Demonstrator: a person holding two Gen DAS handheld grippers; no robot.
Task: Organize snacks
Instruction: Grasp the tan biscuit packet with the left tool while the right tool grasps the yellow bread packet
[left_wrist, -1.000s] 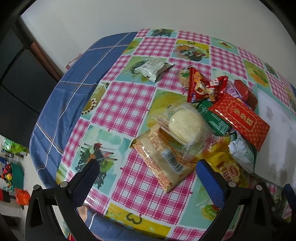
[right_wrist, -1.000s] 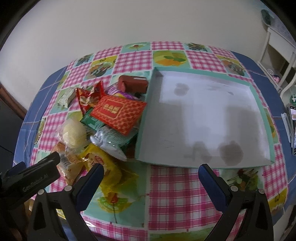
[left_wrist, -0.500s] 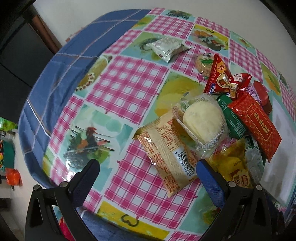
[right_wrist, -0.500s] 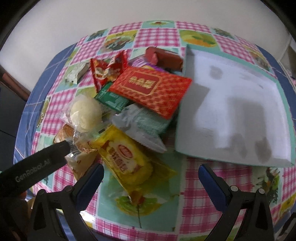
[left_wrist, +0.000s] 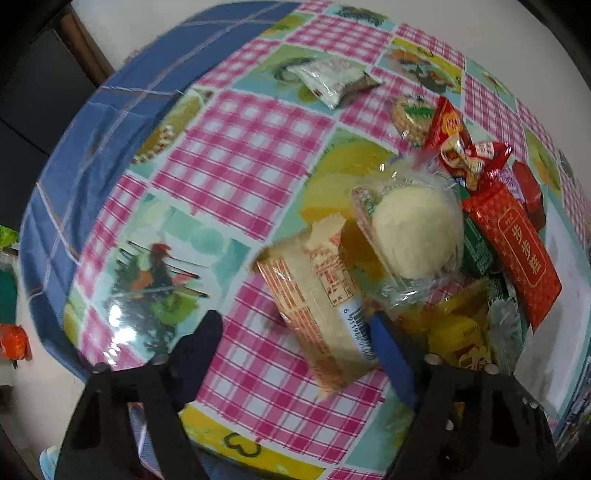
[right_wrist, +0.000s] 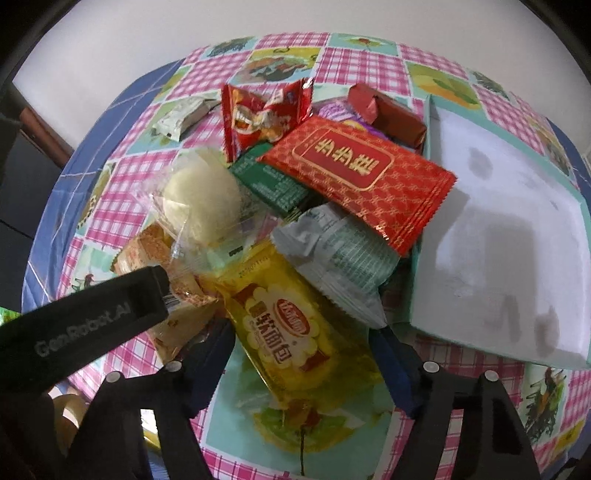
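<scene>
two open tools (left_wrist: 295, 336) (right_wrist: 301, 349), one tray (right_wrist: 517, 236)

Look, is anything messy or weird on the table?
Yes. The snacks lie in a jumbled heap: the red packet leans over the edge of the white tray, and one silver packet lies apart from the pile.

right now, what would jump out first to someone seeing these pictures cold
A heap of bright snack packets crowds the pink checked tablecloth, topped by a big red foil packet with gold characters lying partly over the rim of the shallow white tray with a teal edge to its right. In front, a glossy yellow bread packet lies between the fingers of the open right claw, and a pale round bun in clear wrap sits at the heap's left.
</scene>
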